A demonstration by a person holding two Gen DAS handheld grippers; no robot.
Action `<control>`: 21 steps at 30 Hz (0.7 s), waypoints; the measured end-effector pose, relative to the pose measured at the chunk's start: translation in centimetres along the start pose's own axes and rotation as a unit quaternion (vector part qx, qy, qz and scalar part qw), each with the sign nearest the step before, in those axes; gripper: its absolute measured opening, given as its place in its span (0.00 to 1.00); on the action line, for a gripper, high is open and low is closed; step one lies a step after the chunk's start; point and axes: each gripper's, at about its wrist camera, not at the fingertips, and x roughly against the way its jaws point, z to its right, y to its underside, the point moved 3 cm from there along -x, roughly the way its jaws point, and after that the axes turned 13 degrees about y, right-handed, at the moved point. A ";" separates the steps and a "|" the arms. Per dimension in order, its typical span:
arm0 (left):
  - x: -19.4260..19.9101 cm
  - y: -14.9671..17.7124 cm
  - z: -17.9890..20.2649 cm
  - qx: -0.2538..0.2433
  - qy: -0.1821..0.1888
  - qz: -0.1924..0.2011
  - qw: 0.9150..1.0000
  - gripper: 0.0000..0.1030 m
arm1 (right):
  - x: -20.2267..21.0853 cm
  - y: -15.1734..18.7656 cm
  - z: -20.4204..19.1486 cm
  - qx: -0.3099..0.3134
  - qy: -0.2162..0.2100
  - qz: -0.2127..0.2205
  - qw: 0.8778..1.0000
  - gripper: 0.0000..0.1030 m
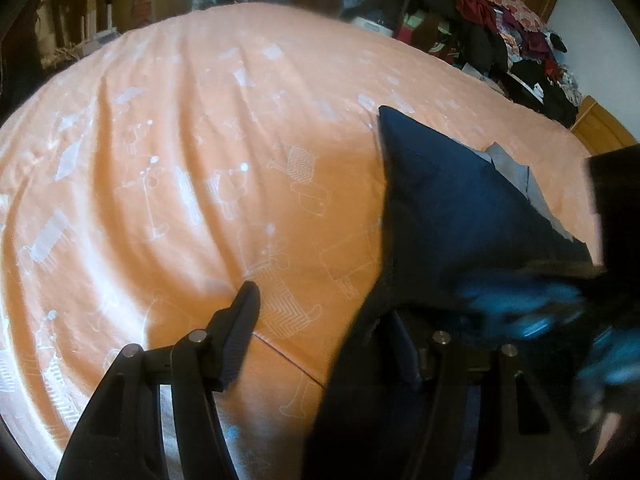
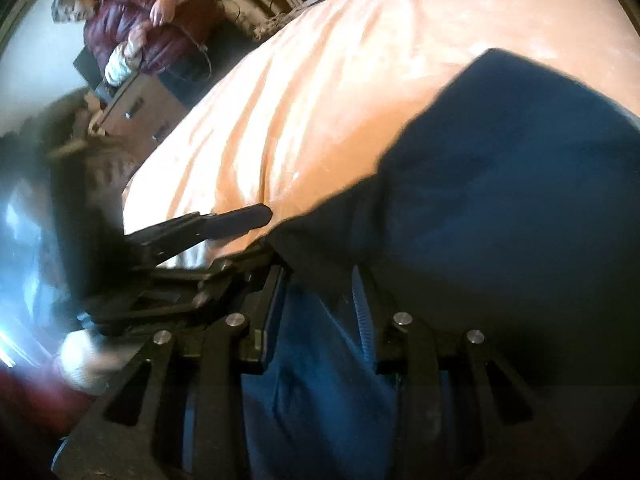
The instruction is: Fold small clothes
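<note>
Over orange bedsheet (image 1: 180, 140): navy garment (image 1: 448, 208) hides both grippers' right fingers.

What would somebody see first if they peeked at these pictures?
A huge orange bedsheet with pale doodles fills the left wrist view. A dark navy garment drapes across its right side and over the left gripper. In the right wrist view it hangs between the right gripper's fingers.

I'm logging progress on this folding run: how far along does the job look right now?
Early to middle. Done: nothing looks finished; no folded pile shows on the orange patterned bedsheet. In hand: the dark navy blue cloth garment is lifted off the sheet, draped over both grippers, with grey fabric showing at its far edge. Left: laying it flat and making the folds. Blur hides both grips.
</note>
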 end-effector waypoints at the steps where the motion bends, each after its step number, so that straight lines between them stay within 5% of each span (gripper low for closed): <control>1: 0.0 0.0 0.0 0.001 0.001 -0.002 1.000 0.65 | -0.2 -0.3 -0.1 -0.005 -0.005 0.004 1.000 0.33; 5: 1.5 0.4 -0.4 0.009 0.003 -0.004 1.000 0.51 | -1.8 -1.2 0.2 -0.017 -0.023 0.002 1.000 0.31; 12: 5.5 1.5 -0.9 0.013 -0.004 0.039 0.999 0.51 | -3.6 -2.6 -0.3 -0.016 -0.044 0.010 0.999 0.31; 18: 4.1 -0.1 2.7 -0.009 0.074 0.045 0.996 0.53 | 3.2 -6.0 2.4 -0.063 -0.113 0.076 0.989 0.38; 21: 2.0 -0.6 3.8 -0.007 0.101 0.032 0.994 0.53 | 2.4 -7.4 5.5 -0.082 -0.107 0.046 0.990 0.43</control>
